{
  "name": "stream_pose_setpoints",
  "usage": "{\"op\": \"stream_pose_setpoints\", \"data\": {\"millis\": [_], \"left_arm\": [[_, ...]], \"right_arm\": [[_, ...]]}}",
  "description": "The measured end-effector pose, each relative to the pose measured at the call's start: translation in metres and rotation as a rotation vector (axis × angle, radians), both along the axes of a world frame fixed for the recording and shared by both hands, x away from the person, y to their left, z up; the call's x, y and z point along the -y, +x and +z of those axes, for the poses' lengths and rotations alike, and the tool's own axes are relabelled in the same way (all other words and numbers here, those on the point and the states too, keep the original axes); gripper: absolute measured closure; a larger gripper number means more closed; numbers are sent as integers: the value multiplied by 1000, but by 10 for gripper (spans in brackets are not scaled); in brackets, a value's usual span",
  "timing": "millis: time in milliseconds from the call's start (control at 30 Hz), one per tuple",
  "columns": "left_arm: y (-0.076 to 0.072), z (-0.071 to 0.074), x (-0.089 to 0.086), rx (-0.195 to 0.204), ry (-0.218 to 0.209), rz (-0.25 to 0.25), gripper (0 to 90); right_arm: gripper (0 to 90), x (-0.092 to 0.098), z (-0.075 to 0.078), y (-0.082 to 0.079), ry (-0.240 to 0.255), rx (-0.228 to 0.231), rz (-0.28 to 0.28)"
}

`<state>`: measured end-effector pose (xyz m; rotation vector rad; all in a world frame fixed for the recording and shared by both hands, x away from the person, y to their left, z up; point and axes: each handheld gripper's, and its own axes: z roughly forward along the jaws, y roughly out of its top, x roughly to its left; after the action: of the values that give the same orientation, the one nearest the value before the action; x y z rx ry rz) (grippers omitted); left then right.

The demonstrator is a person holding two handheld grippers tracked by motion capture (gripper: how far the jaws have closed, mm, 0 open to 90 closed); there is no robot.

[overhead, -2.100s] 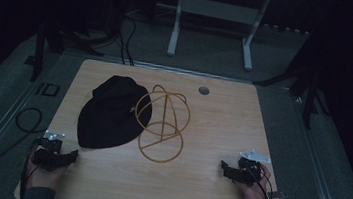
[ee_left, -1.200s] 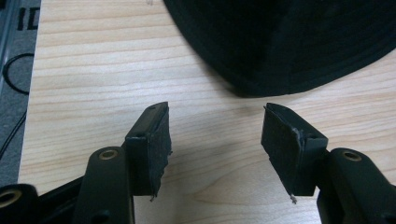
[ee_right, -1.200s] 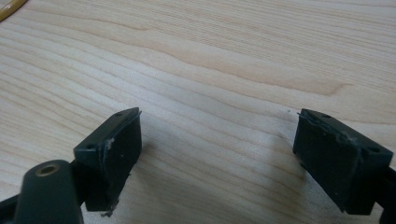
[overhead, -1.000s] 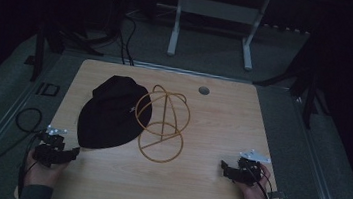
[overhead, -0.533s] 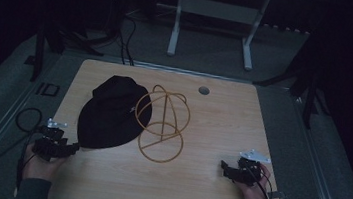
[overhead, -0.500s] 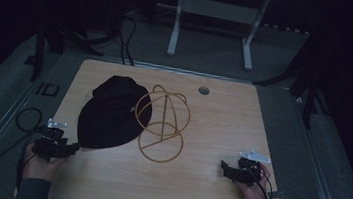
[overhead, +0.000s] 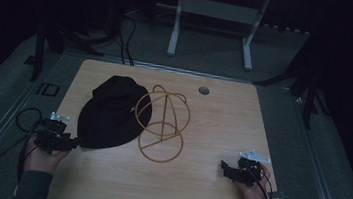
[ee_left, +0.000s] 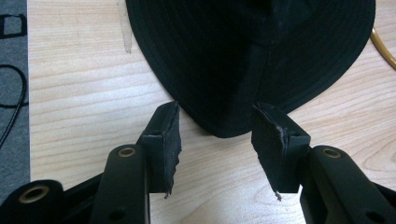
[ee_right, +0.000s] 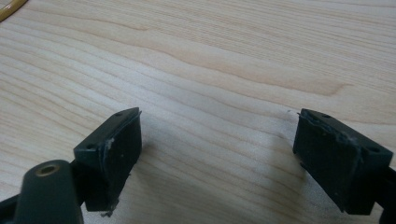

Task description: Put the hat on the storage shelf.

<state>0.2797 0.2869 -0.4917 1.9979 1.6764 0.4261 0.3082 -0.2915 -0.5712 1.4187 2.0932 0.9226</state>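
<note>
My left gripper [ee_left: 215, 135] has just been closing, its jaws half apart around the brim edge of the black fabric bucket hat [overhead: 112, 112], pads not pressing it. The hat lies on the light wooden table [overhead: 211, 128], touching the golden wire hat frame [overhead: 161, 123]. My right gripper [ee_right: 217, 149] gapes wide over bare wood, holding nothing.

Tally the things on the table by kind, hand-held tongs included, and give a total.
Black hat: 1
Gold wire stand: 1
Tongs: 2, left tongs and right tongs
Total: 4
</note>
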Motion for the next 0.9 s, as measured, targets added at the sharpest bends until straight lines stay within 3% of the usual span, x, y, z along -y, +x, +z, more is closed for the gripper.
{"op": "stream_pose_setpoints", "data": {"millis": [900], "left_arm": [[26,23,9,-47,21,-54,550]], "right_arm": [[151,0,0,0,0,0,-2]]}}
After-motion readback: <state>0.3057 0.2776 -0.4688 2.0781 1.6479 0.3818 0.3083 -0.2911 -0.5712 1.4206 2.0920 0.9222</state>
